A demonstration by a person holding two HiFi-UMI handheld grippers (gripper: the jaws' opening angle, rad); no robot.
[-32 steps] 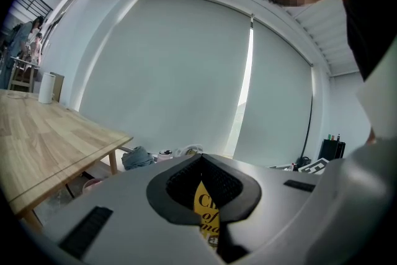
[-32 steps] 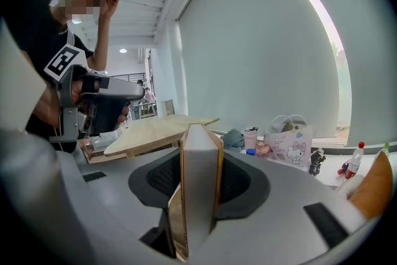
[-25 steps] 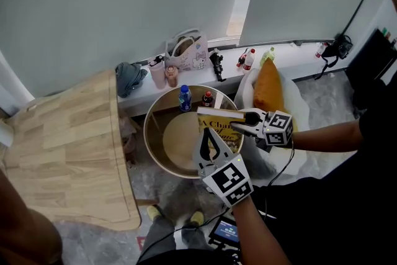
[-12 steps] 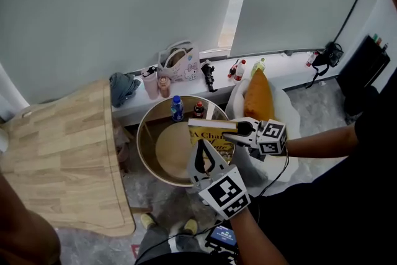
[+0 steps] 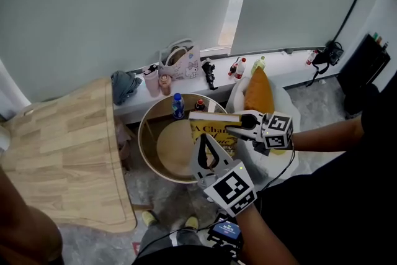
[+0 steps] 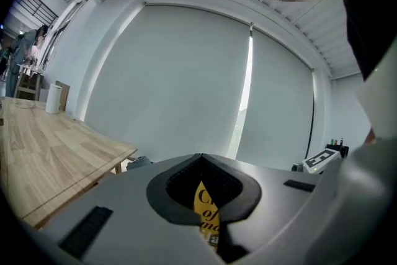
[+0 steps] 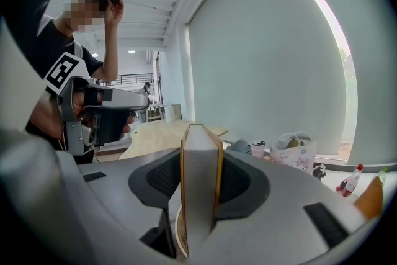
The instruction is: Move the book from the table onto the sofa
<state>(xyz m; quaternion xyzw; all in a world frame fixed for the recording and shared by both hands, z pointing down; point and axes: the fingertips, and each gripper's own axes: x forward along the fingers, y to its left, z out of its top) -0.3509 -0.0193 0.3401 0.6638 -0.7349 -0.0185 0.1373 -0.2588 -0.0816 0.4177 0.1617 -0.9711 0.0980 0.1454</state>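
Window room, blinds down, round worktop (image 5: pixel 144 133) under the sill. The book (image 5: pixel 213 131) is off it, held in the air over its right part. Right gripper (image 5: pixel 231 128) fingers clamp its thickness from the right. Left gripper (image 5: pixel 202 136) fingers pinch its near edge. Lift looks done; carry and set-down on what looks like the white sofa (image 5: pixel 237 95) at right remain.
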